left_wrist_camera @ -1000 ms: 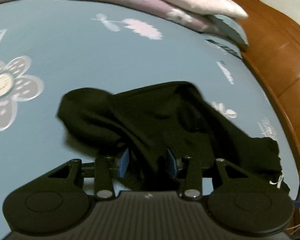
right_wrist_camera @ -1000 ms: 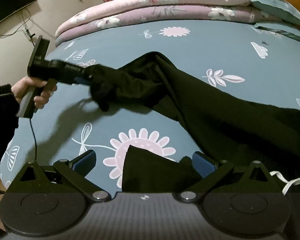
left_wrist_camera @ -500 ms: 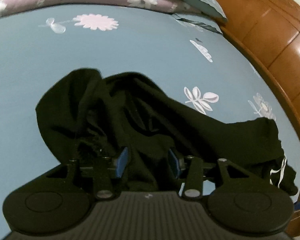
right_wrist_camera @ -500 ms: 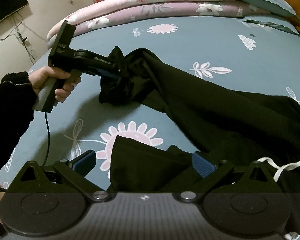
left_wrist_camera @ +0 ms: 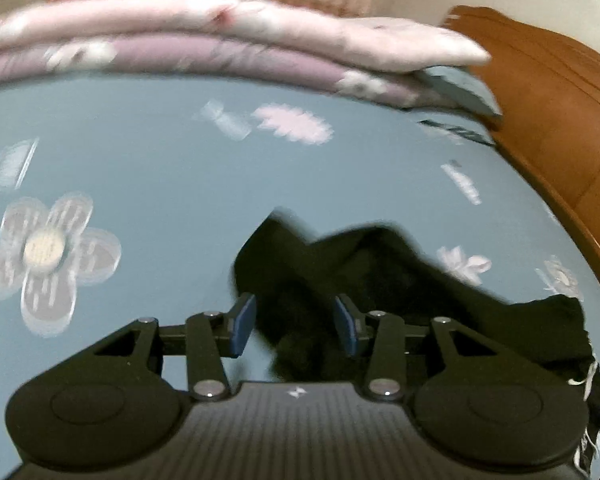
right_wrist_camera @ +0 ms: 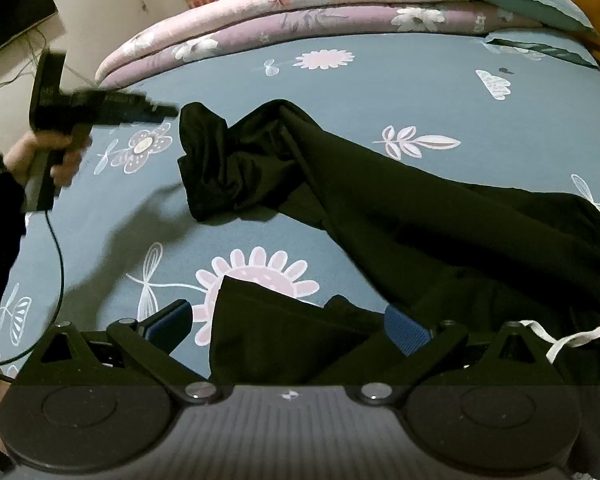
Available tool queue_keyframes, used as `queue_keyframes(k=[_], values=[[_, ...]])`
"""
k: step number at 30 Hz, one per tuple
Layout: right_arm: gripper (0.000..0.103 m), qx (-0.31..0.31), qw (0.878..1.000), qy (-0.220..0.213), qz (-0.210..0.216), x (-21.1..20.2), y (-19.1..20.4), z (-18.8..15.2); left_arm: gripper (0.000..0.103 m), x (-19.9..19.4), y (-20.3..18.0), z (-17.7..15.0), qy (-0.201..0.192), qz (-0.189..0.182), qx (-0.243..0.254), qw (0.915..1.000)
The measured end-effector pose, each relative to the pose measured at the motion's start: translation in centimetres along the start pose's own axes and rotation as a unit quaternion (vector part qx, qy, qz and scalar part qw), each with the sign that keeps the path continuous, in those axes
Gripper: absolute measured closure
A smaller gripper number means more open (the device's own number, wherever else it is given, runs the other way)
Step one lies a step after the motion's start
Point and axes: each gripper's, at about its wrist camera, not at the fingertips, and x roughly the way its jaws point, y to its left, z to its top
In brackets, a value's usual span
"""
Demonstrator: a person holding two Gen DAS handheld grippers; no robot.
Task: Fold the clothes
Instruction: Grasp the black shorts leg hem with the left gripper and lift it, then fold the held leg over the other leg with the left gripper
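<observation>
both sets of jaws stand apart rn. your left gripper (left_wrist_camera: pixel 296 322) had its blue pads pinched on the far end of the black garment (right_wrist_camera: pixel 380 200) half a sec ago; now the pads are spread, cloth only lies loose in the gap, and from the right wrist view the left gripper sits clear of the fabric, just beside the bunched end w/ a sliver of sheet between. so you've let go of that end and pulled the left hand (right_wrist_camera: pixel 48 152) back toward the bed's edge. left view is smeared w/ motion blur, fits a quick pull-back.

your right gripper (right_wrist_camera: pixel 288 320) hasn't moved much: jaws wide, a flap of the garment lying between them but not squeezed afaict. no pad is pressing it.

where the garment is: spread diagonally on the blue flowered bedsheet (right_wrist_camera: pixel 380 80), far end dropped in a crumpled lump, long body running toward the right side, near flap in front of the right gripper, white drawstring (right_wrist_camera: pixel 572 332) trailing by its right finger. looks like trousers, can't be sure.

what it means: nothing's gripped, the piece rests on the bed on its own. it's not a neat fold. the dropped end is wrinkled and doubled on itself, edges not lined up. i'd judge that end needs flattening or re-grabbing before any clean fold holds. stacked quilts (right_wrist_camera: pixel 320 4) at the far edge are well apart, no snag risk.
</observation>
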Motion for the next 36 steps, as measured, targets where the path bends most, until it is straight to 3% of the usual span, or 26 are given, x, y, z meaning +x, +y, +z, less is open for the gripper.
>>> queue_keyframes(k=[5,13,23,29,31,36], values=[[0.0,0.003,1.0,0.013,-0.008,0.7,-0.2,0.1,0.062,2.0,2.8,-4.6,0.021,-0.05,-0.077,0.9955],[0.0,-0.002,1.0,0.018,-0.016,1.2,0.5,0.8,0.06,4.8,3.3,-7.9,-0.021,-0.128,-0.184,0.9744],[0.0,-0.003,1.0,0.024,-0.014,1.9,0.7,1.1,0.062,3.5,1.6,-9.2,-0.09,-0.169,-0.18,0.9648],[0.0,0.007,1.0,0.026,-0.011,2.1,0.3,1.0,0.062,2.9,1.0,-9.9,-0.135,-0.194,-0.184,0.954],[0.0,0.009,0.999,0.028,-0.011,2.2,0.3,0.9,0.062,3.6,1.5,-9.9,-0.131,-0.206,-0.207,0.9476],[0.0,0.003,1.0,0.03,-0.006,2.3,0.6,0.8,0.062,5.4,1.3,-9.6,-0.109,-0.196,-0.2,0.9539]])
